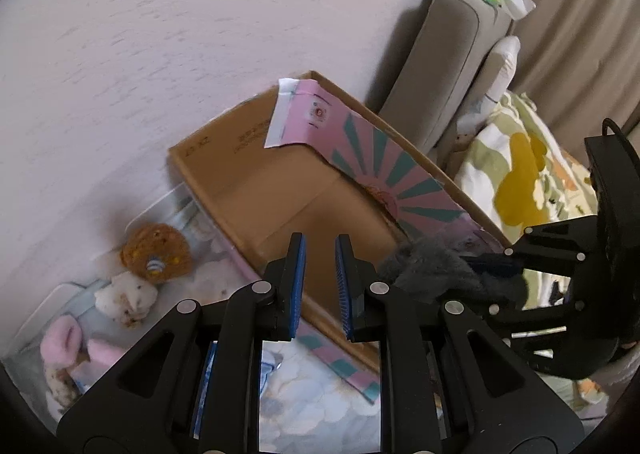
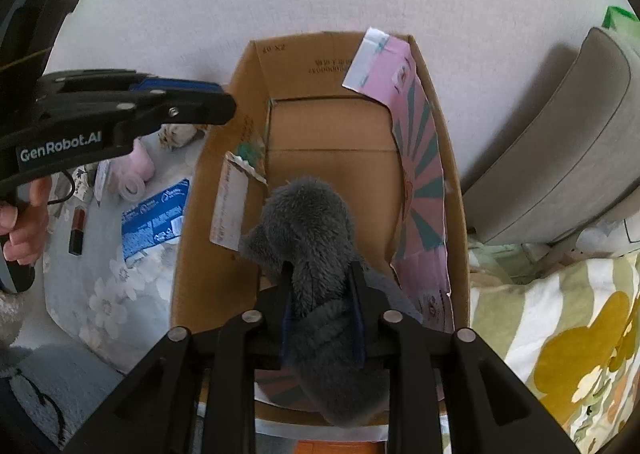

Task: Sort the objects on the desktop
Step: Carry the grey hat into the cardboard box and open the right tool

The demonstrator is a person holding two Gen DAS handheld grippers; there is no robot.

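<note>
Grey plush toy [image 2: 308, 222] clamped in right claw [image 2: 322, 318], over cardboard box [image 2: 216, 182].

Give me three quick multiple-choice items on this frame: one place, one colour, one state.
1. Where is the grey plush toy?
A. above the open cardboard box
B. on the sofa
C. beside the lipstick

2. What colour is the flat packet left of the box?
A. red
B. blue
C. green

3. The left hand-held gripper is:
A. clamped on a toy
B. holding nothing
C. holding the box flap

Key: 1 A, it hangs over the box in the right hand-held gripper; 2 B, blue wrapper; 3 B, nothing between its pads.
</note>
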